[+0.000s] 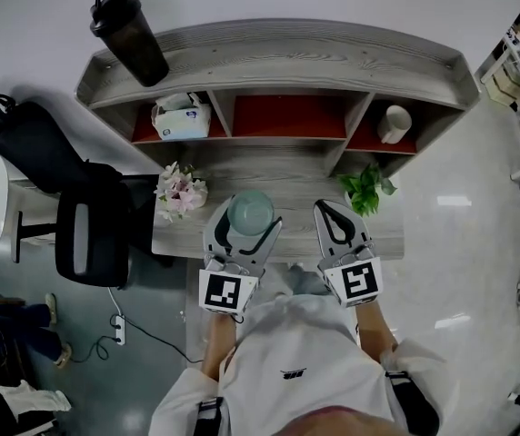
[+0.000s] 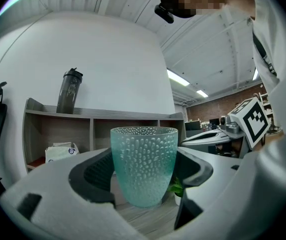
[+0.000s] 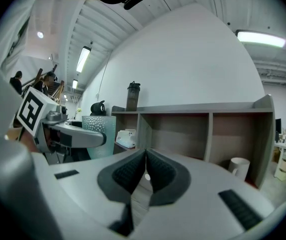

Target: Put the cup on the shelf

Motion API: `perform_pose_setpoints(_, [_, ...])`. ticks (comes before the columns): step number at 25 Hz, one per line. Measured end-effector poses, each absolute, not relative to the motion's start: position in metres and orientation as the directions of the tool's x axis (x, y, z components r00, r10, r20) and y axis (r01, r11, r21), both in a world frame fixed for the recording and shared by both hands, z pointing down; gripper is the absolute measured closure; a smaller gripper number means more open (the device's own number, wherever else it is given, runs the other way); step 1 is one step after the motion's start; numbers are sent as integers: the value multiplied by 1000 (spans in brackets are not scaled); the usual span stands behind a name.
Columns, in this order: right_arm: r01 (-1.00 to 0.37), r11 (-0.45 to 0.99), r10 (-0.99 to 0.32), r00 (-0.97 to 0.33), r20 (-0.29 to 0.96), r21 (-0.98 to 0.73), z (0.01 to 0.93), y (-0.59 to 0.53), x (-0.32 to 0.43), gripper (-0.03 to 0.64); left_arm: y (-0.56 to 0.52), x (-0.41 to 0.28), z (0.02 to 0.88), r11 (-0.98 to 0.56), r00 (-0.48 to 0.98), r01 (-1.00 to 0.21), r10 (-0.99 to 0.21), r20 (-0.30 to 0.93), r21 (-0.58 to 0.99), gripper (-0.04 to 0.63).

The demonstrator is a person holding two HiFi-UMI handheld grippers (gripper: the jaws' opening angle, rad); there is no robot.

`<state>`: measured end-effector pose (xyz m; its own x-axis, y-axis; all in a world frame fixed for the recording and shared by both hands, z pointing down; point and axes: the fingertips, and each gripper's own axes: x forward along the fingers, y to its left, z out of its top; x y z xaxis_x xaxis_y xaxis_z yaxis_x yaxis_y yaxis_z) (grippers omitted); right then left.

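**Cup in the grip, shelf yet to be reached**

The left tongs [image 2: 143, 173] are clamped on the cup [image 1: 251, 212], a blue-green one with a dimpled wall, standing upright between the two dark pads. It sits over the front of the desk [image 1: 278, 166], near the person's body and well short of the shelf [image 1: 287, 57]. Whether its base touches the desk or hangs just clear, I can't say. The right tongs [image 3: 145, 176] are closed with nothing in them, held beside the left ones.

To my eye the pick-up is done and the carry is the step in hand. The placing hasn't begun.

The shelf has three openings. The left one holds a tissue box [image 1: 183, 116], the right one a white mug [image 1: 394, 123], and the middle opening [image 1: 287, 116] looks bare. A dark bottle [image 1: 131, 34] stands on the top board at its left end.

The next move calls for pushing the cup forward and keeping it level. It has to pass between the flowers [image 1: 180, 191] and the small plant [image 1: 366, 189] on the desk. The middle opening seems the easiest spot, though the cup's rim must clear the board above it. The long top board is the other choice and needs a higher lift.
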<state>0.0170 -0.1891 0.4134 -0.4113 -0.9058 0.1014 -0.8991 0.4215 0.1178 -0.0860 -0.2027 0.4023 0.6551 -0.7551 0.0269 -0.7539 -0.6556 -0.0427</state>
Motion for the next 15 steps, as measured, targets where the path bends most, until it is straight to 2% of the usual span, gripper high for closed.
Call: perform_pose_setpoints(15, [-895,434,-899,-421,124,101,423,-241,32,586,-259,-61,411,-656,655,-755,-755,34,-18,216])
